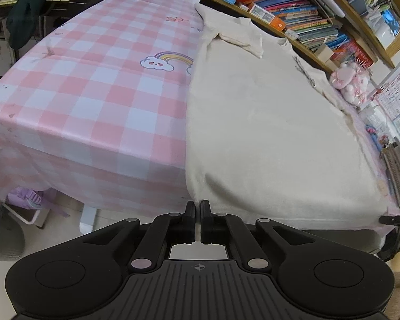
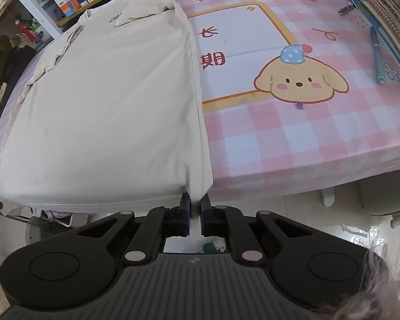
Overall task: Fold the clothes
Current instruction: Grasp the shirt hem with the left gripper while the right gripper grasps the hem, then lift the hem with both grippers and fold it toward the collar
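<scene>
My left gripper (image 1: 198,208) pinches the near hem corner of the cream T-shirt (image 1: 266,133), jaws nearly closed on the cloth. My right gripper (image 2: 195,202) clamps the opposite hem corner. The shirt lies flat, sides folded in, on the pink checked tablecloth (image 2: 293,138), beside a bookshelf (image 1: 306,13).

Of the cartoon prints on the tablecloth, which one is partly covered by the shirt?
The rainbow-and-cloud print: its right end runs under the cream shirt. The yellow puppy lies fully exposed, apart from the shirt.

Cream shirt (image 1: 266,133), pink-white checked tablecloth (image 1: 93,93)
</scene>
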A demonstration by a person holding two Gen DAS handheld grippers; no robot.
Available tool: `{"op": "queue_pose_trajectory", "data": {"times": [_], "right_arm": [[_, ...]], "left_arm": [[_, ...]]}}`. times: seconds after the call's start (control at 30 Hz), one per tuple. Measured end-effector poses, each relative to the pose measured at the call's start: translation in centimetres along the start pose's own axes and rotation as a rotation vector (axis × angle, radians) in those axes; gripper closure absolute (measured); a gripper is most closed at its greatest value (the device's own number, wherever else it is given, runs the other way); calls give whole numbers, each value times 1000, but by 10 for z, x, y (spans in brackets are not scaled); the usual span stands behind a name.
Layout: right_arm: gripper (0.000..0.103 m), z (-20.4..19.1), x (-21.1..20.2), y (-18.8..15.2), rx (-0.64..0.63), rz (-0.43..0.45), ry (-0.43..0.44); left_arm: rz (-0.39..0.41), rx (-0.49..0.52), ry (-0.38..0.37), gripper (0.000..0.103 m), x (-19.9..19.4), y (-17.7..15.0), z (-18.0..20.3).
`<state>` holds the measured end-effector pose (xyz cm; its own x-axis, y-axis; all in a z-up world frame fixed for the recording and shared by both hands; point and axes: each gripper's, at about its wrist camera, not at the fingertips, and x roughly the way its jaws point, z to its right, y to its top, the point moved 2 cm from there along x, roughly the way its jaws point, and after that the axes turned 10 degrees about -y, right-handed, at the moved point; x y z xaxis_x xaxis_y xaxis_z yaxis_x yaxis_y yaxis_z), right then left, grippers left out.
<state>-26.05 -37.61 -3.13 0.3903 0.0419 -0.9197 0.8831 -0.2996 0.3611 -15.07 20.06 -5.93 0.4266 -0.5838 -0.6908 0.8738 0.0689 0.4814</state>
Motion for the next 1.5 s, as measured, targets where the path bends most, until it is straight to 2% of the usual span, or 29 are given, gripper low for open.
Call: {"op": "queue_pose_trajectory", "data": {"times": [0.4, 0.7, 0.77, 0.9, 1.0, 1.1, 1.2, 1.3, 1.5], "right_arm": [[97, 9, -40, -19, 65, -3, 48], [97, 27, -47, -68, 126, -94, -3], [98, 31, -46, -80, 141, -123, -15], [97, 36, -54, -88, 217, -137, 30], [97, 42, -73, -71, 317, -55, 132], [98, 49, -94, -39, 410, 75, 235], [98, 53, -108, -1, 474, 209, 322], [98, 45, -109, 49, 483, 312, 373], [98, 27, -93, 145, 468, 398, 383]], "left_arm": [[-55, -13, -103, 102, -32, -8, 0], [-203, -98, -152, 102, -38, -53, -11], [-213, -121, -167, 102, -39, -58, -13], [-92, -205, -269, 102, -54, -37, -15], [73, -245, -375, 102, -69, -1, -13], [227, -275, -441, 102, -73, 37, -10], [351, -292, -464, 102, -67, 80, -3], [431, -275, -476, 102, -54, 125, 12], [531, -262, -430, 102, -20, 198, 42]]}}
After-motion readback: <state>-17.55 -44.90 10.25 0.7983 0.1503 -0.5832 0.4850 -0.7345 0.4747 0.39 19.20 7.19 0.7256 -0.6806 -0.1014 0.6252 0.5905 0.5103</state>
